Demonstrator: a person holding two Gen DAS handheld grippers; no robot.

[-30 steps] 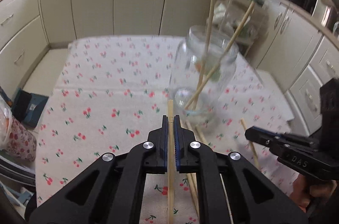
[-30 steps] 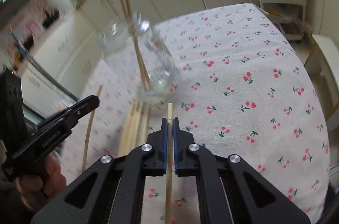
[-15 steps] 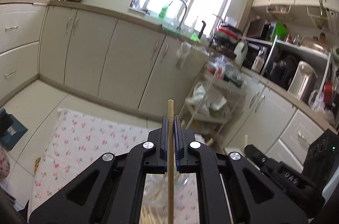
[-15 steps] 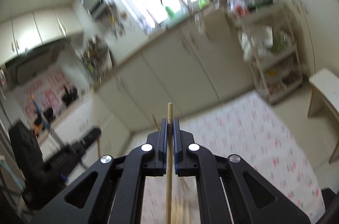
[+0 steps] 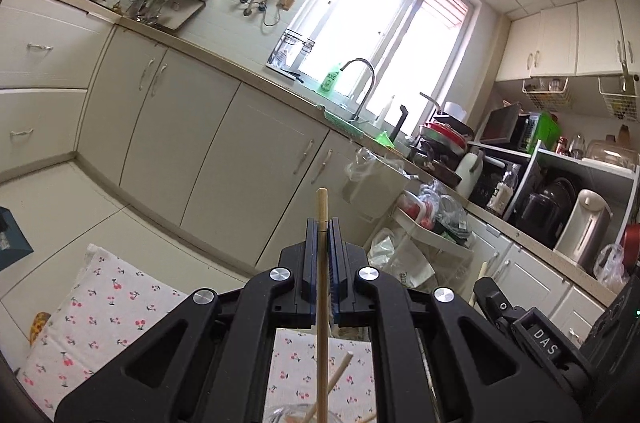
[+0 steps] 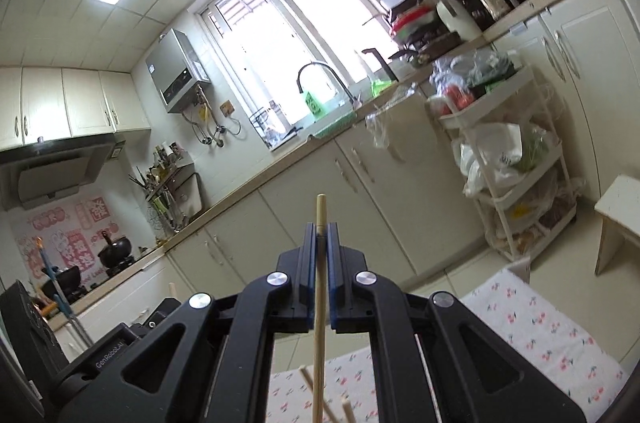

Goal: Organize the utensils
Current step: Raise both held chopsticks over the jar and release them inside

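Left tongs clamped tight on a wooden chopstick, tip poking out past the pads twd the kitchen cabinets, shaft running down btwn the arms to a glass jar at bottom edge w/ another stick leaning in it. Right tongs likewise pinched shut on a second chopstick, held above the cherry-print cloth on the worktop, w/ two more stick ends showing below. Both pointed about level at the window & sink tap; right tongs also seen at lower right of left view, stick tip up.
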